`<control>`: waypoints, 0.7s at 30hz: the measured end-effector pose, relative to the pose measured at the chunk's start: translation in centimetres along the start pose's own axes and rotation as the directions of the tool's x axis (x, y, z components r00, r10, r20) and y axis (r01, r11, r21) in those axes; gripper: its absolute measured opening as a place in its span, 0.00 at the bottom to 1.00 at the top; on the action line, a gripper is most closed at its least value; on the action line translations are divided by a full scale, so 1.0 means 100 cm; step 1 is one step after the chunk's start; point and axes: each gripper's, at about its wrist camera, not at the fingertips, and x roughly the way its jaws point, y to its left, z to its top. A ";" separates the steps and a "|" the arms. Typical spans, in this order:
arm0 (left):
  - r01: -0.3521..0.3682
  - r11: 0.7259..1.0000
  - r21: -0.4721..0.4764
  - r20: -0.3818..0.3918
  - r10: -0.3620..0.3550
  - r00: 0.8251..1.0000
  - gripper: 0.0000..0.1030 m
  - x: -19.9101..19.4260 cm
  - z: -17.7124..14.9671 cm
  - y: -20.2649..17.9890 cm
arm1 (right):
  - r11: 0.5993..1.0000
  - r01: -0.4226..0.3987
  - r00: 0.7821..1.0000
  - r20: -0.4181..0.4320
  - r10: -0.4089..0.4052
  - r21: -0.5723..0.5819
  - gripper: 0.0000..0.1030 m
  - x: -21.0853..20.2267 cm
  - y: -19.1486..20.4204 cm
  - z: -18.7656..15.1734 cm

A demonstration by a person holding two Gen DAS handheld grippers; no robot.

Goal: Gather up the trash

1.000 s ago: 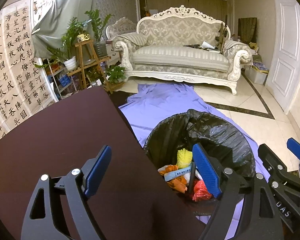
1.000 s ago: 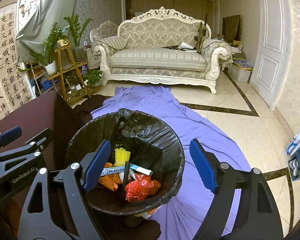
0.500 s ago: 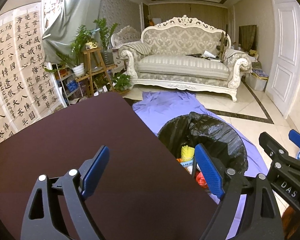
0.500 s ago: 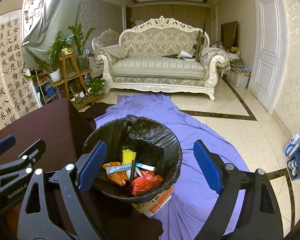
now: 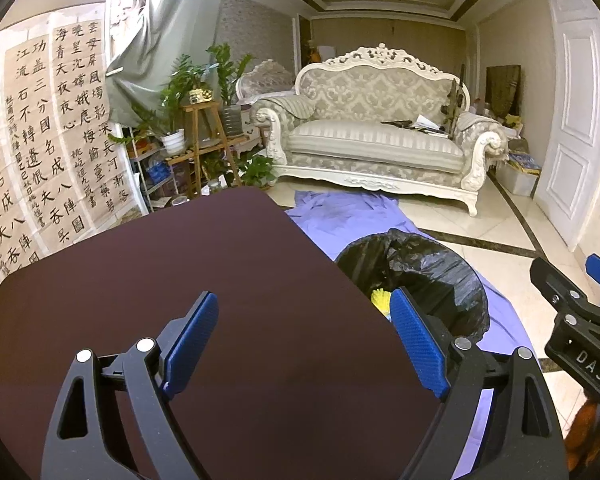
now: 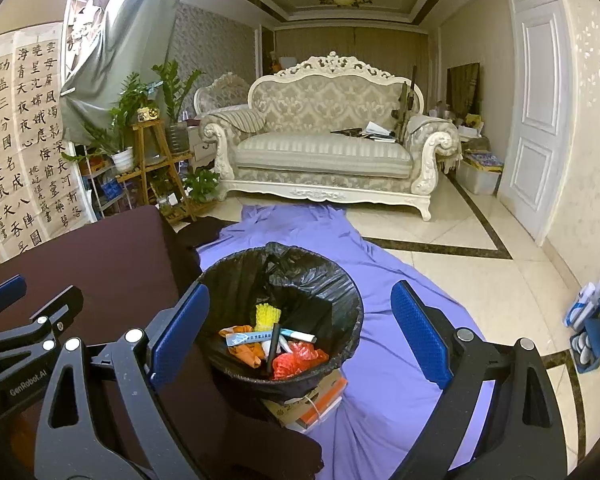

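A bin lined with a black bag (image 6: pixel 342 280) stands on the floor beside a dark brown table (image 5: pixel 180 280). It holds a yellow ridged piece (image 6: pixel 267 314), an orange wrapper (image 6: pixel 242 350), crumpled red plastic (image 6: pixel 296 362), a white and blue tube (image 6: pixel 256 336) and a black stick (image 6: pixel 274 344). My right gripper (image 6: pixel 300 296) hangs open above and short of the bin, with nothing between its blue pads. My left gripper (image 5: pixel 302 312) is open and empty over the bare table top. From there the bin (image 5: pixel 432 272) lies ahead to the right, mostly hidden by the table edge.
The bin rests on flat boxes (image 6: pixel 312 404) on a purple sheet (image 6: pixel 380 276). A cream sofa (image 5: pixel 380 140) stands at the back. A wooden plant stand (image 6: pixel 152 160) and calligraphy sheets (image 5: pixel 40 140) are on the left. A white door (image 6: pixel 540 100) and shoes (image 6: pixel 592 320) are on the right.
Both grippers have drawn back and up from the bin, which now looks smaller and farther. The right jaws spread a little wider. The table fills more of the left view.
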 end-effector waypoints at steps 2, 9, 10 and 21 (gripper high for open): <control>-0.004 1.000 -0.002 0.000 0.004 1.000 0.82 0.000 0.000 0.001 | 1.000 0.000 1.000 0.001 0.000 0.002 0.87 0.000 0.000 0.000; -0.009 1.000 -0.007 0.004 0.009 1.000 0.82 -0.003 -0.003 0.002 | 1.000 0.007 1.000 0.015 -0.007 0.007 0.87 -0.010 -0.002 -0.001; -0.009 1.000 -0.006 0.004 0.009 1.000 0.82 -0.003 -0.003 0.002 | 1.000 0.007 1.000 0.015 -0.007 0.007 0.87 -0.010 -0.002 0.000; -0.009 1.000 -0.007 0.005 0.009 1.000 0.82 -0.003 -0.003 0.002 | 1.000 0.006 1.000 0.016 -0.006 0.005 0.87 -0.011 -0.004 0.000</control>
